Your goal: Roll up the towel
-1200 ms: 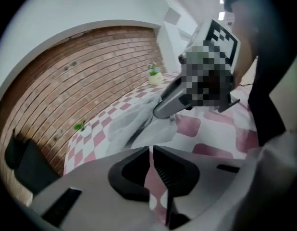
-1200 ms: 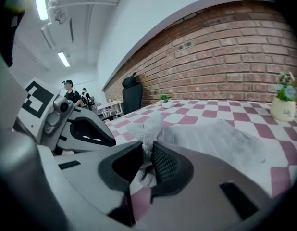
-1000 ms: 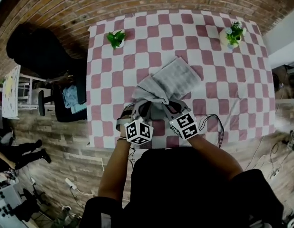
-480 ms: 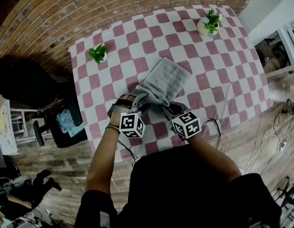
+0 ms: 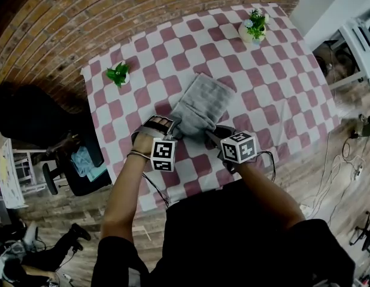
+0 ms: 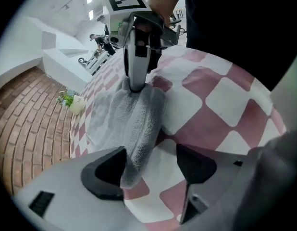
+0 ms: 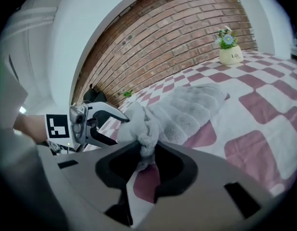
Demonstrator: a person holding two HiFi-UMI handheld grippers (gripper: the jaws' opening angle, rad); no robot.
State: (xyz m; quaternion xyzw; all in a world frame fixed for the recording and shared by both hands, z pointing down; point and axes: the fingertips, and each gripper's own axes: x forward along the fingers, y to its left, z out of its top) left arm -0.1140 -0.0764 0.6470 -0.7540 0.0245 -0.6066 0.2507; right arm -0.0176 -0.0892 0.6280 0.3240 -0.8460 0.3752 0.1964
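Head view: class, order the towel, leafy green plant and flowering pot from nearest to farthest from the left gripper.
1. The towel, mid-table, against the left gripper.
2. The leafy green plant, far left edge.
3. The flowering pot, far right corner.

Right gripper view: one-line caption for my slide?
Right gripper, jaws just easing open, pinches the gray towel by its bunched edge over the checkered tablecloth, potted plant behind.

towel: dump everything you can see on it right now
Grey terry towel, soft and fluffy, lies on the red-and-white checked tablecloth, far end flat, near end bunched into a loose roll. The right gripper pinches a tuft of it between its fingers, though its jaws have just been opening. The left gripper has just been opening too; the roll's other end rests against one finger, unpinched.
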